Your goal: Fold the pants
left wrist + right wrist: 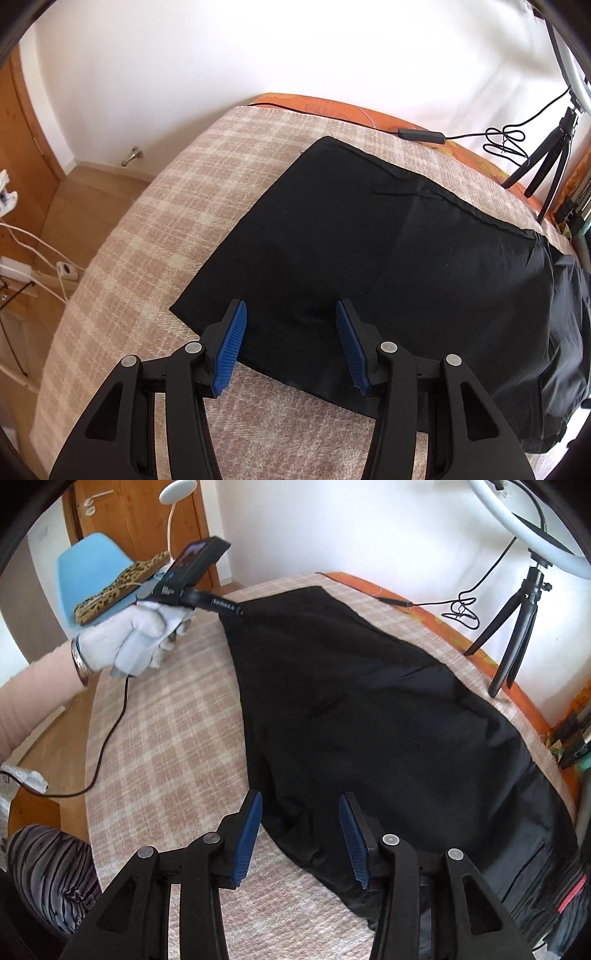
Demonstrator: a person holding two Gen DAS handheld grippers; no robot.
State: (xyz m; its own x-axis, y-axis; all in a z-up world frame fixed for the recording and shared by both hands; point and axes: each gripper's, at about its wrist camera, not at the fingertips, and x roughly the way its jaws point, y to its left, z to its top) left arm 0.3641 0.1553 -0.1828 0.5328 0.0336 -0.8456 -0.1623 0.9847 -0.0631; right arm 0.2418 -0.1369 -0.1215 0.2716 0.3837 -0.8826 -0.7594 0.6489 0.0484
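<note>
Both jaws wide over black pants [388, 236]

Our left gripper [290, 325] gapes above the hem; our right gripper [300, 818] gapes over the pants' near edge. They lie flat on a plaid blanket [147, 229], near 1 tripod [517, 627] and white wall.

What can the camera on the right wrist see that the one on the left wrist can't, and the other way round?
Only the right wrist view shows the person's gloved hand holding the left hand-held gripper, a blue chair, a white lamp and the pants' waist end with a red tag. Only the left wrist view shows a power strip with white cables on the floor. Both show the black pants lying flat on the checked blanket, a small tripod, and open blue fingers above the cloth.
</note>
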